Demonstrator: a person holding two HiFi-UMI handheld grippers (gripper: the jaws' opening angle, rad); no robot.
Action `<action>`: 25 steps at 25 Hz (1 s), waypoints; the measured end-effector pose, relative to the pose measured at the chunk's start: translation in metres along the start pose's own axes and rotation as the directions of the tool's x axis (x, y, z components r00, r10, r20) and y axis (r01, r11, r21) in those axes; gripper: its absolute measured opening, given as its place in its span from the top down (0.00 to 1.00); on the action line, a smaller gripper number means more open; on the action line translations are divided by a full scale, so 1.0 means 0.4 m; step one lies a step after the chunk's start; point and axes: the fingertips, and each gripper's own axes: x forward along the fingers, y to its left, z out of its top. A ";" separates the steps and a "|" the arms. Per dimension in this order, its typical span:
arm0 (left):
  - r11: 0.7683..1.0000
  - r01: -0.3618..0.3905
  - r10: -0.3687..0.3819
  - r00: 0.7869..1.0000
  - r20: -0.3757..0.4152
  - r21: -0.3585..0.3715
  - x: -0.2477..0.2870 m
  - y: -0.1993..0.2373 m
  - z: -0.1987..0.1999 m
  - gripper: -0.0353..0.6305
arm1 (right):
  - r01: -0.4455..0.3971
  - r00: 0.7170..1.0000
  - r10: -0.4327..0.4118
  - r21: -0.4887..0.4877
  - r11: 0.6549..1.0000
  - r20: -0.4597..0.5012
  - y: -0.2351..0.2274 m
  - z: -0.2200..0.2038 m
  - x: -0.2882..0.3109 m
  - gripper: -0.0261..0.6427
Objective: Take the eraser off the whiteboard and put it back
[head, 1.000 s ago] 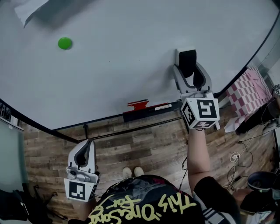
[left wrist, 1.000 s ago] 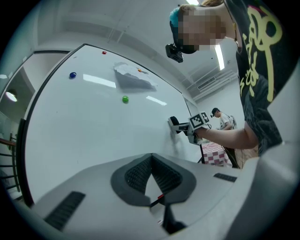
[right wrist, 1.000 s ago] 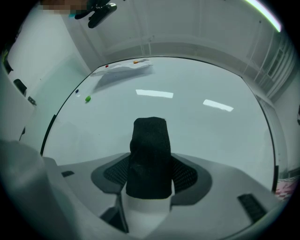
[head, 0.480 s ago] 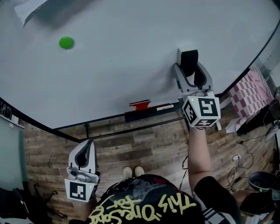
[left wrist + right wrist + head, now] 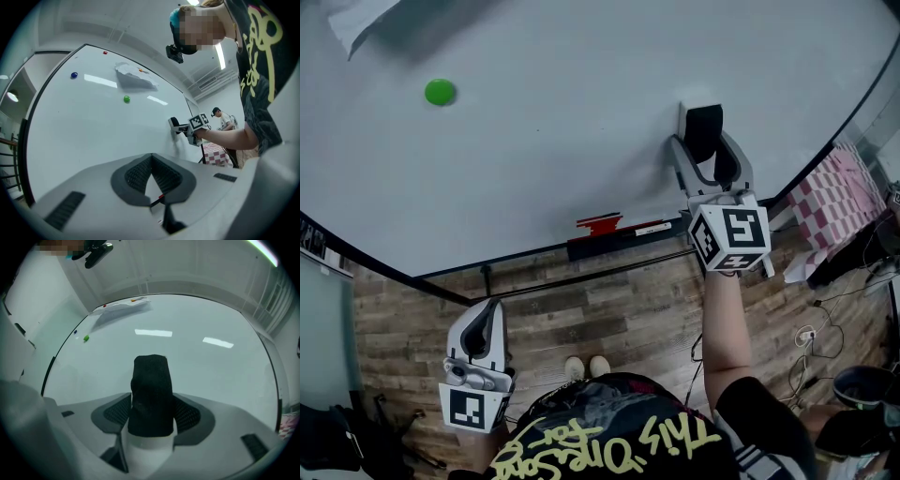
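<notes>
The black-felt, white-backed eraser sits against the whiteboard near its lower right. My right gripper is shut on the eraser. In the right gripper view the eraser stands up between the two pads of the right gripper, with the board right behind it. My left gripper hangs low over the floor, away from the board, shut with nothing in it. In its own view the left gripper has its pads meeting, and the eraser shows far off on the board.
A marker ledge with a red marker runs under the board. A green magnet and a paper sheet are at the upper left. A checkered cloth and cables lie to the right. Another person stands in the distance.
The right gripper with the eraser has barely shifted against the board. The left gripper has not moved.
</notes>
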 end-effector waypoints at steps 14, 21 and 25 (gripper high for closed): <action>1.000 0.009 -0.009 1.000 0.001 -0.002 -0.004 0.000 0.002 0.94 | 0.020 1.000 -0.020 0.008 1.000 0.010 0.004 0.008 -0.047 0.56; 0.999 0.032 -0.032 0.999 0.008 0.002 0.006 -0.009 0.005 0.94 | 0.020 1.000 -0.021 0.018 1.000 0.017 0.010 0.019 -0.086 0.56; 0.999 0.047 -0.047 0.999 0.009 0.006 0.015 -0.014 0.005 0.94 | 0.021 1.000 -0.021 0.020 1.000 0.013 0.012 0.017 -0.106 0.56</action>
